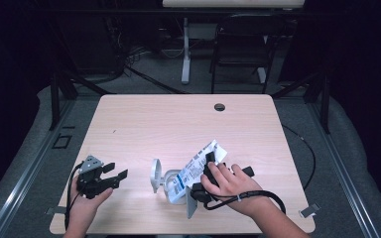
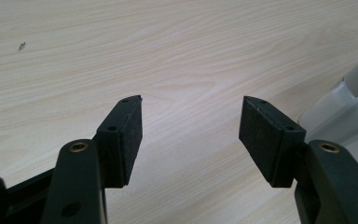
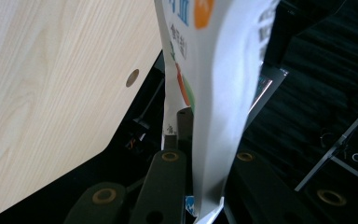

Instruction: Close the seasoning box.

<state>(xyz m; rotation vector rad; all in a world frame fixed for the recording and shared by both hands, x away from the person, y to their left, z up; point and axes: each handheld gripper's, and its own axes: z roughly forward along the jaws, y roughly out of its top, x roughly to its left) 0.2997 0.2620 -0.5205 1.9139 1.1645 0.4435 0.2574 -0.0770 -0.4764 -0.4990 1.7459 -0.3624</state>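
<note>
1. Right now the right gripper (image 1: 211, 163) is pinching a white printed pouch (image 1: 196, 168), which lies near the near edge of the tabletop (image 1: 178, 124), a little right of centre, slanting from near-left up to far-right.
2. From the right gripper view, the pouch (image 3: 214, 93) stands as a thin sheet between the two black jaws, which press on it from both sides; the tabletop (image 3: 51, 93) with its cable hole (image 3: 132, 78) lies off to the left of that picture.
3. At the near-left end of the pouch sits a white spout with a round white cap (image 1: 155, 175), resting on or just above the wood; I cannot tell which.
4. Meanwhile the left gripper (image 1: 113, 174) hovers near the left near corner of the tabletop, apart from the pouch, with its jaws spread and nothing between them. In the left gripper view, its pads (image 2: 131, 135) frame bare wood, and the white spout end (image 2: 349, 102) shows at the right edge.
5. The step in hand looks like holding the pouch steady by its far end while the free gripper gets ready for the cap.
6. Next, I judge, the left gripper needs to travel right toward the cap, line its spread jaws around the round rim, and close squarely on it.
7. The right gripper's pinch should stay firm, since the pouch is soft and may twist or slide when the cap is gripped.
</note>
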